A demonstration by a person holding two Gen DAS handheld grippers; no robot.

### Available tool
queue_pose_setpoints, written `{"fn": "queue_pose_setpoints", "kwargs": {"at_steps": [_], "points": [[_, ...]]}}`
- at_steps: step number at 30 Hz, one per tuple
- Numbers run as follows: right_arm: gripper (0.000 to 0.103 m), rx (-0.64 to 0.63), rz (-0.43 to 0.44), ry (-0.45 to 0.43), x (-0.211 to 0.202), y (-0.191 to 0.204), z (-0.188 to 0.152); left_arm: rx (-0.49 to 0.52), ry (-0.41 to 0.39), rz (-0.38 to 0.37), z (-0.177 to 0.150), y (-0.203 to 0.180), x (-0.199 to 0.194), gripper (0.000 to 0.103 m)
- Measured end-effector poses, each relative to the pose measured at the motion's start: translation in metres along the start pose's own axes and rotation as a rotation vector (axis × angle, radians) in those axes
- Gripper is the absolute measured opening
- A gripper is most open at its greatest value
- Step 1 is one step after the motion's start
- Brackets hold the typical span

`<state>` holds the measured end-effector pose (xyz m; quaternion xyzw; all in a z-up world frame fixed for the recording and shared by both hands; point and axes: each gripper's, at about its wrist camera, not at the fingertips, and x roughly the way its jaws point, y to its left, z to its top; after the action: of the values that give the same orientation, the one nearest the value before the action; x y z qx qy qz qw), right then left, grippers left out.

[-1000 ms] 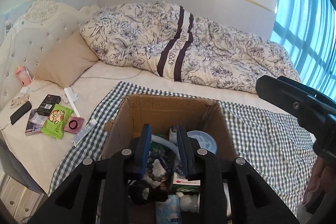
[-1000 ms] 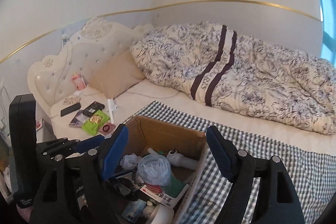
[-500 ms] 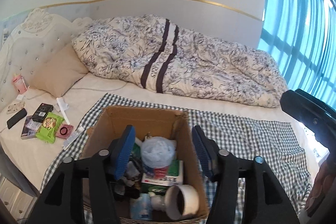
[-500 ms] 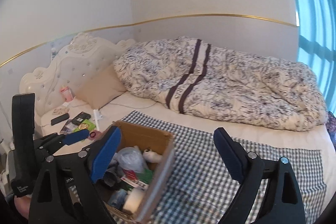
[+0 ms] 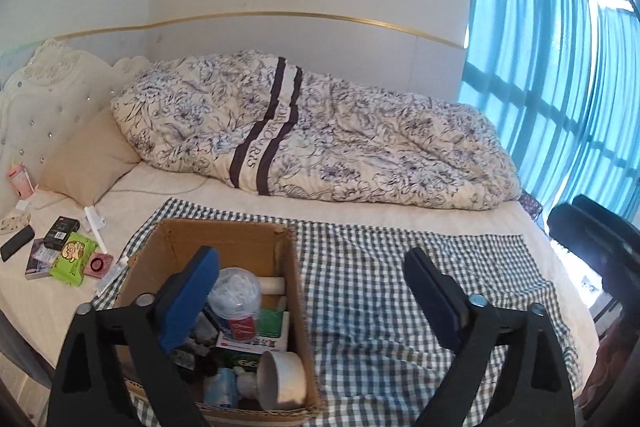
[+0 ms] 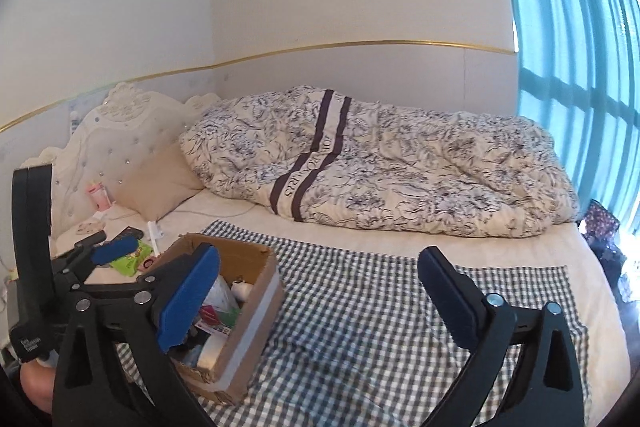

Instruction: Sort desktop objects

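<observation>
We hold both grippers wide open, empty: left gripper [image 5: 316, 299] and right gripper [image 6: 320, 291] above checked cloth [image 5: 400, 267] w/ full brown cardboard box [image 5: 224, 235] at near left.

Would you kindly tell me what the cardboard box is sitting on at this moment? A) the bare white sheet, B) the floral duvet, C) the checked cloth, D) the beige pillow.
C: the box stands on the checked cloth spread over the bed, well short of the duvet and to the right of the pillow.
</observation>
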<state>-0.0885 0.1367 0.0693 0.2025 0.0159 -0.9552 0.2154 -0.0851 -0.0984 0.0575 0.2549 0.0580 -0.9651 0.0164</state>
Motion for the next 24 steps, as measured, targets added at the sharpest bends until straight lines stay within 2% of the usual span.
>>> {"fn": "queue_pose_setpoints", "kwargs": {"at_steps": [14,19,24], "points": [[0.103,0.028,-0.11,-0.026,-0.041,-0.043,-0.007,0.071,-0.03,-0.066,0.004,-0.056,-0.019,0.103],[0.103,0.059,-0.144,-0.012,-0.046,-0.065,-0.01,0.116,-0.028,-0.094,0.007,-0.082,-0.017,0.103],[0.103,0.077,-0.169,-0.003,-0.049,-0.086,-0.015,0.119,-0.035,-0.117,0.01,-0.098,-0.013,0.103]]}}
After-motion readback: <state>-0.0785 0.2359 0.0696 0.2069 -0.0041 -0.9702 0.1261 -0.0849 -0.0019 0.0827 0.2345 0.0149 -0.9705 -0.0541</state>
